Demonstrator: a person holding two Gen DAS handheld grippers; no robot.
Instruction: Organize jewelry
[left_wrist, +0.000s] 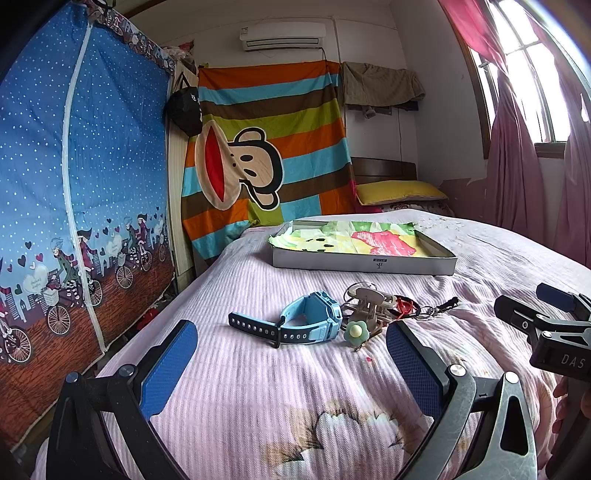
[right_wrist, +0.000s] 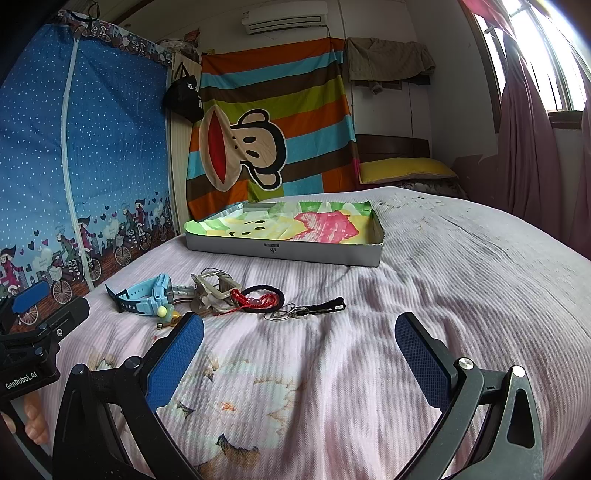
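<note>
Hovering both tongs low over the bed (right_wrist: 461, 258), spread wide and gripping nothing, me sizing up the pile. Left tongs (left_wrist: 291, 354) sit just short of the watch (left_wrist: 310, 321), blue strap trailing toward me, so that reads as my likely first pick. Right tongs (right_wrist: 299, 339) hang nearer the loose end of the heap, where the key rings (right_wrist: 291, 314) and black cord (right_wrist: 327, 305) lie. Between them it's a tangle: hair claw (right_wrist: 214, 291) touching the watch, red string (right_wrist: 251, 299) across a dark hair tie (right_wrist: 273, 293), a little flower clip (left_wrist: 355, 332) at the near edge. All bunched together, so I judge one-at-a-time picking beats scooping. The tray (right_wrist: 288, 253), lined with bright paper, waits further up the bed, well apart and holding no jewelry yet: that's the destination, I reckon. The cover is soft, ribbed pink cloth, rumpled, so small rings may sink into folds. Around us: striped monkey sheet (left_wrist: 266, 147) on the wall, blue wardrobe (left_wrist: 74, 166) left, pink curtain (left_wrist: 513, 155) by a bright window.
</note>
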